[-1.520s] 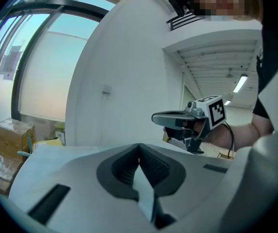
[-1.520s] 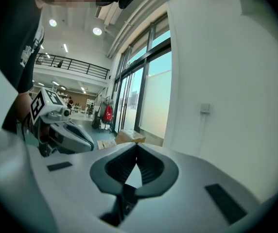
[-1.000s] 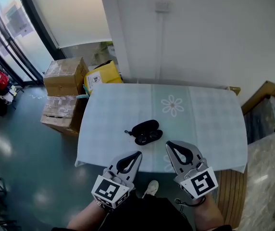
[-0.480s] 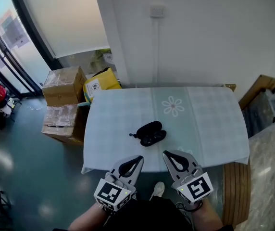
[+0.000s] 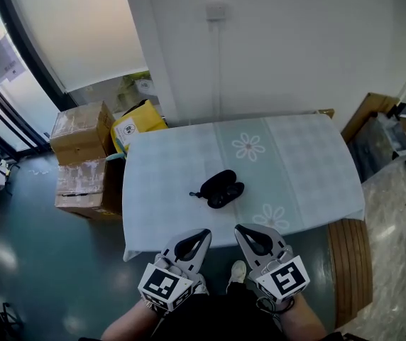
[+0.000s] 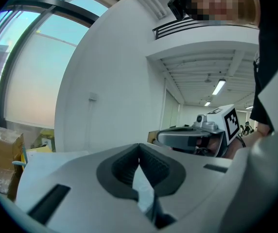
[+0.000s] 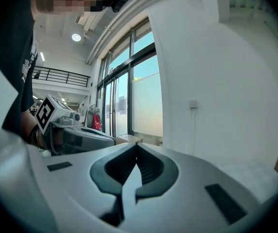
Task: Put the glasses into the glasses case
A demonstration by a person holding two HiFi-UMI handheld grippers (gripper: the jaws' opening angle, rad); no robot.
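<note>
Straight below my viewpoint, the table point(image 5: 309, 169) fills the middle of the head view under a pale checked cloth with flower prints, one long edge close to the wall. Off its left end stand stacked cardboard boxes point(image 5: 81, 130).

Nearer me, off the table's front edge, the left gripper point(image 5: 201, 233) and the right gripper point(image 5: 240, 230) hang side by side, well short of the work. Each gripper's own camera shows its jaws pressed together at the tips with nothing caught between them.

Near the middle of the cloth lies the dark glasses case point(image 5: 216, 182). A second dark shape touches its near side, which I take to be the glasses point(image 5: 227, 193). It is too small for me to tell whether the case is open or the arms are folded.

I judge the glasses light but fragile, with slick lenses that smear and thin arms that bend. I would pinch gently at the bridge or a hinge corner, never on a lens. The case looks stiffer, and I would steady it by its rim.
</note>
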